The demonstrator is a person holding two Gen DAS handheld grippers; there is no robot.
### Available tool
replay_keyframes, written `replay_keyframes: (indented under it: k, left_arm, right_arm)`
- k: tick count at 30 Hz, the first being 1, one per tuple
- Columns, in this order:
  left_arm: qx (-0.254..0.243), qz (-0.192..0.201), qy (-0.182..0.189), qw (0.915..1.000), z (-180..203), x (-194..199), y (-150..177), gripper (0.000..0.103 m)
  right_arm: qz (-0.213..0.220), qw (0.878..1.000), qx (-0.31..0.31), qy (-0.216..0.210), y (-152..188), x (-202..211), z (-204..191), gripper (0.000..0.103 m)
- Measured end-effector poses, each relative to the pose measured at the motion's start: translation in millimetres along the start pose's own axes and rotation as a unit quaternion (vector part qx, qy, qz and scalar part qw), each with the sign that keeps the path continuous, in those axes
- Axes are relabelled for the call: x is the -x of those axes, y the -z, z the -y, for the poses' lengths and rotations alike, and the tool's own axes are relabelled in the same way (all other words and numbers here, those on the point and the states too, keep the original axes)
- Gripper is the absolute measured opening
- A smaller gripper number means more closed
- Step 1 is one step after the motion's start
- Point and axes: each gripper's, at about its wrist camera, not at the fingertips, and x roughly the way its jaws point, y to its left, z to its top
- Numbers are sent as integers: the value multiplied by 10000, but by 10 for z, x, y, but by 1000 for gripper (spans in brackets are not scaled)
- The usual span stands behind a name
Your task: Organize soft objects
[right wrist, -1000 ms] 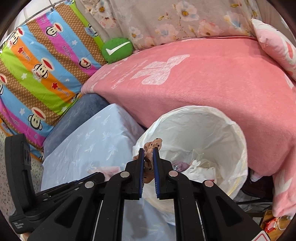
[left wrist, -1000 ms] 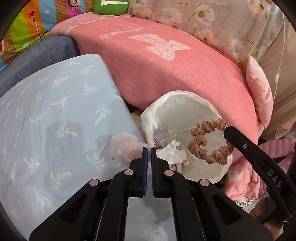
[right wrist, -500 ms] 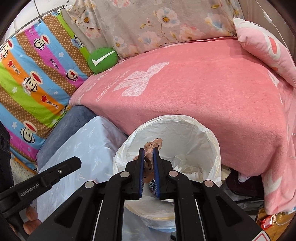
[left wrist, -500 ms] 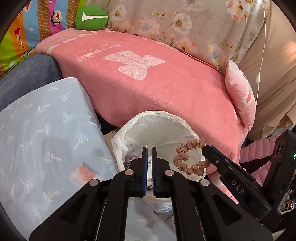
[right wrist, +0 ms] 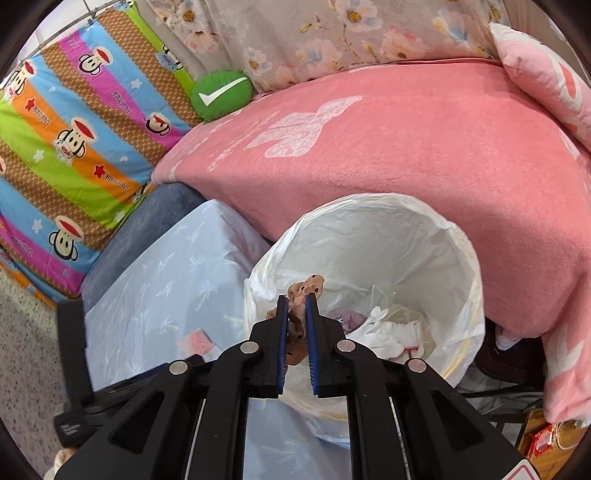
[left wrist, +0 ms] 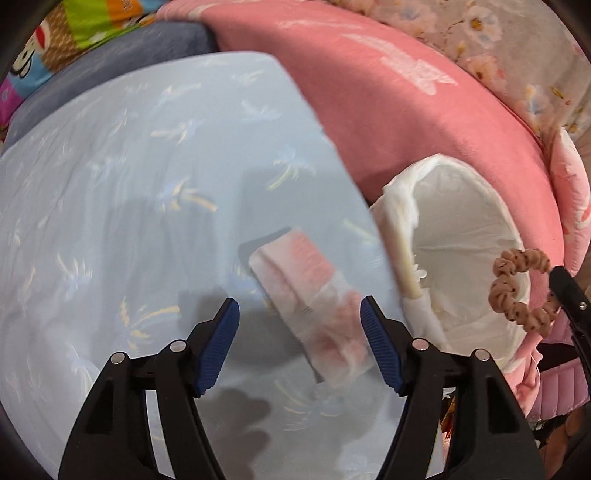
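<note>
My left gripper (left wrist: 300,314) hangs over a pale blue cloth surface (left wrist: 129,206), its jaws opening. A pink and white folded sock (left wrist: 314,295) lies on the cloth between and just beyond the fingertips, untouched by the pads. My right gripper (right wrist: 296,309) is shut on a tan dotted scrunchie (right wrist: 301,295) above the near rim of a bin lined with a white bag (right wrist: 461,266). The left wrist view shows the same scrunchie (left wrist: 517,291) hanging at the bin's (left wrist: 480,229) right side. Several soft white and pink things (right wrist: 391,332) lie in the bin's bottom.
A pink blanket (right wrist: 388,155) covers the bed behind the bin. A green round cushion (right wrist: 221,94), a striped cartoon quilt (right wrist: 74,147) and a floral curtain (right wrist: 351,29) stand at the back. A pink pillow (right wrist: 546,77) lies far right. The left tool's body (right wrist: 74,369) sits lower left.
The left gripper has swung left from the bin and dropped toward the blue cloth, and its jaws have gone from shut to wide apart. The right gripper still holds the scrunchie over the bin.
</note>
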Motion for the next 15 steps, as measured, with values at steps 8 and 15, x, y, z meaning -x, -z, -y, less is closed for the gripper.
replay_keyframes:
  k: [8, 15]
  left_arm:
    - [-56, 22, 198, 9998, 60, -87, 7, 42]
    - [-123, -46, 574, 9983, 124, -104, -9, 8]
  right_arm:
    - [-131, 9999, 74, -38, 50, -101, -68, 9]
    - [-157, 9998, 104, -36, 48, -106, -81, 9]
